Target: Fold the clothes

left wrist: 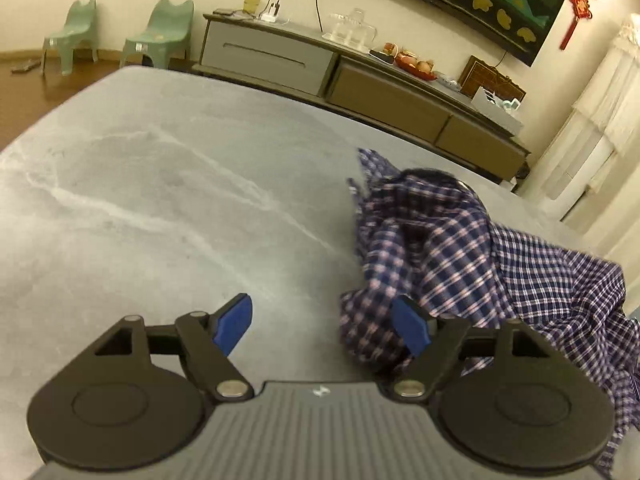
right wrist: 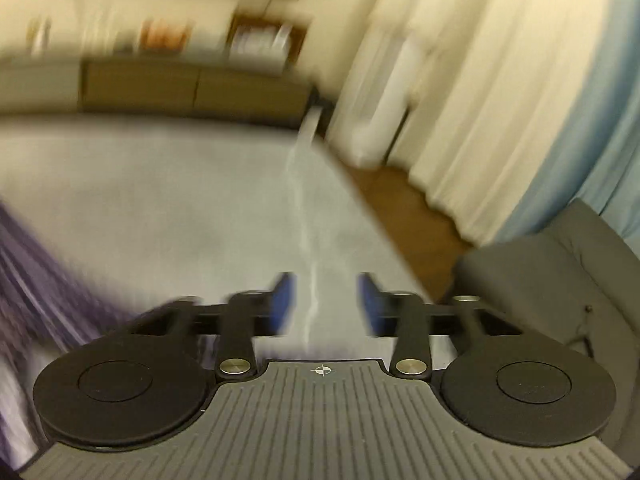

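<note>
A blue and white checked shirt [left wrist: 460, 248] lies crumpled on the grey marbled table [left wrist: 160, 184], right of centre in the left wrist view. My left gripper [left wrist: 324, 330] stands open over the table, and its right blue pad [left wrist: 410, 330] is at the shirt's near left edge; nothing lies between the pads. The right wrist view is smeared by motion. There my right gripper [right wrist: 326, 306] is open with bare table [right wrist: 180, 200] between its blue pads. A purple blur of the shirt [right wrist: 36, 276] fills the left edge of that view.
A long low cabinet [left wrist: 360, 80] with glassware and fruit runs behind the table. Two green plastic chairs [left wrist: 160, 32] stand at the far left. White curtains [right wrist: 480, 100] hang at the right, and a grey sofa [right wrist: 560, 280] sits beside the table's right edge.
</note>
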Demonstrator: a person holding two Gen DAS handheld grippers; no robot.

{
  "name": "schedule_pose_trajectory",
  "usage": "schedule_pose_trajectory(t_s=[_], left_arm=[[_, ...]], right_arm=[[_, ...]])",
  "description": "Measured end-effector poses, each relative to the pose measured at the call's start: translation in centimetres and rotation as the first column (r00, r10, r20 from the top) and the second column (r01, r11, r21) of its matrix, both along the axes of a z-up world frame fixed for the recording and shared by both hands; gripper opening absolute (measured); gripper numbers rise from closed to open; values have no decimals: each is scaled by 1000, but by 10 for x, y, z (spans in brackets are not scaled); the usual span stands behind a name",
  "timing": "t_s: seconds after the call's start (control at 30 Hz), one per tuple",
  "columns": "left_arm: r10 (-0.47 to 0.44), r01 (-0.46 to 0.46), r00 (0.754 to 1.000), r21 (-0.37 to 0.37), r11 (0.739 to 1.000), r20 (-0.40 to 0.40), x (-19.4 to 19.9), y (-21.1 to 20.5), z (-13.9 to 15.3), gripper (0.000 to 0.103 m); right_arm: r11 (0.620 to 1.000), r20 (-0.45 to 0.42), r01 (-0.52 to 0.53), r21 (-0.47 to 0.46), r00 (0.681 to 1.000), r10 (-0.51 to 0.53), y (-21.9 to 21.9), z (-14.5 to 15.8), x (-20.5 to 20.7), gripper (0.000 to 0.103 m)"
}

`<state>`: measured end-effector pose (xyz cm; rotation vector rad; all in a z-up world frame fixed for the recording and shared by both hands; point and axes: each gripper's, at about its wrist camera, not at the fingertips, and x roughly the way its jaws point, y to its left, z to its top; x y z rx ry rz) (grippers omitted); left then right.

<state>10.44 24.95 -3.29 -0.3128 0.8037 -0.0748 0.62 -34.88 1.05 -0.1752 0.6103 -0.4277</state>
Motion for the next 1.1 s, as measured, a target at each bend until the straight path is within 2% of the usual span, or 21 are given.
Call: schedule_pose_trajectory(t_s=[0.03,0.13,0.2,0.27,0.37,0.4,0.43,0.47,0.5,0.53,0.6,0.63,0.67,0.73,0.8,0.87,0.93,0.97,1.0,1.03,1.1], left_arm=[[-1,1,1000,7,1000,2,2,-2,1,90],[-4,3,1000,-15,1000,-25,21,-6,-2,93],[17,-17,999,3,1000,-35,34,-10,-6,93],[7,-7,999,14,1000,-40,46,-16,-11,93],[-24,24,999,7,1000,-33,59,-26,-19,93],[-50,50,998,-3,999,-25,62,-29,-20,85],[-84,84,996,-12,996,-12,64,-32,-21,63],[-117,117,993,-22,993,0,67,-35,-21,44],[-137,138,990,-18,990,21,68,-37,-18,15],[-146,147,988,-3,989,47,67,-40,-14,12],[-191,189,972,25,982,138,55,-46,5,9],[-251,245,947,55,968,202,42,-56,20,9],[-342,322,904,116,940,258,26,-72,31,9],[-529,471,795,247,847,297,-8,-109,37,9],[-662,586,713,321,744,231,-34,-147,20,9],[-732,638,665,395,661,150,-53,-180,-4,10],[-757,621,638,489,613,139,-69,-199,-13,15],[-759,607,636,516,604,140,-75,-204,-15,16],[-751,598,644,518,612,145,-78,-206,-15,17],[-741,596,655,501,627,148,-78,-206,-16,18],[-717,590,681,468,658,149,-78,-203,-18,19]], right_arm=[[999,49,-39,10,998,39,11,12,0,77],[968,105,-248,50,965,242,61,35,21,86],[904,91,-410,118,911,401,105,32,55,91],[816,70,-545,190,837,543,147,26,88,94],[754,-32,-620,218,767,640,209,0,138,96],[735,-82,-631,251,742,665,221,-15,155,96],[721,-103,-634,280,727,679,223,-24,158,94],[707,-124,-637,308,710,693,224,-33,161,88],[693,-143,-638,337,692,707,225,-42,164,45],[678,-162,-637,366,674,721,226,-50,167,6],[648,-196,-634,422,633,748,228,-67,172,5],[619,-180,-656,432,609,772,221,-63,154,5],[589,-165,-676,442,585,794,214,-58,137,5],[552,-199,-700,453,524,828,199,-59,101,5],[538,-304,-719,440,444,843,192,-70,69,6],[528,-344,-726,440,407,846,178,-65,52,8],[504,-270,-734,456,425,864,161,-36,50,40],[480,-205,-747,461,436,876,153,-18,52,50],[469,-133,-763,444,461,877,147,0,57,66],[478,-108,-775,413,479,871,151,8,70,78],[496,-57,-794,351,511,858,160,23,96,90]])
